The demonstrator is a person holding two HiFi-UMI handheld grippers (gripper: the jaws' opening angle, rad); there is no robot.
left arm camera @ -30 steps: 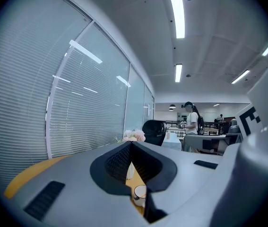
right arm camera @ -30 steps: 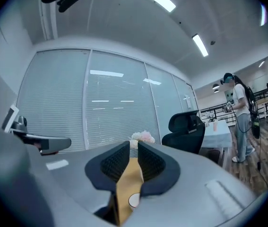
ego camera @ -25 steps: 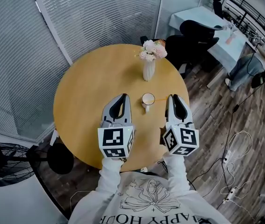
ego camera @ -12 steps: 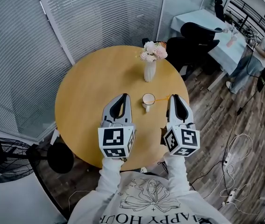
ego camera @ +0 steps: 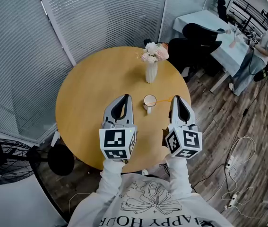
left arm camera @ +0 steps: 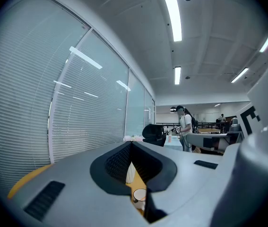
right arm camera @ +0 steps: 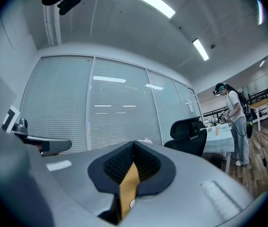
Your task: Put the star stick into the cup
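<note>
Both hand-held grippers are level over the near part of the round tabletop [ego camera: 89, 91], side by side and well apart.

The left hand-held gripper [ego camera: 124, 97] is closed and empty. Through the gap behind its meeting tips, its own view shows the cup [left arm camera: 139, 195] and the white vase [left arm camera: 130, 173].

The jaws of the right hand-held gripper [ego camera: 177, 98] have just been closing and now meet at the tips [right arm camera: 134, 144]. Nothing can be seen between the pads, only tabletop through the gap behind them.

The cup [ego camera: 150, 100] stands upright between the two gripper tips, nearer the left one and touching neither. The vase of pink flowers [ego camera: 151, 70] stands beyond it.

A thin orange line, taken as the star stick [ego camera: 165, 100], lies on the tabletop between the cup and the right gripper's tip. It is too small to tell its star end, or whether it touches the jaws.
</note>
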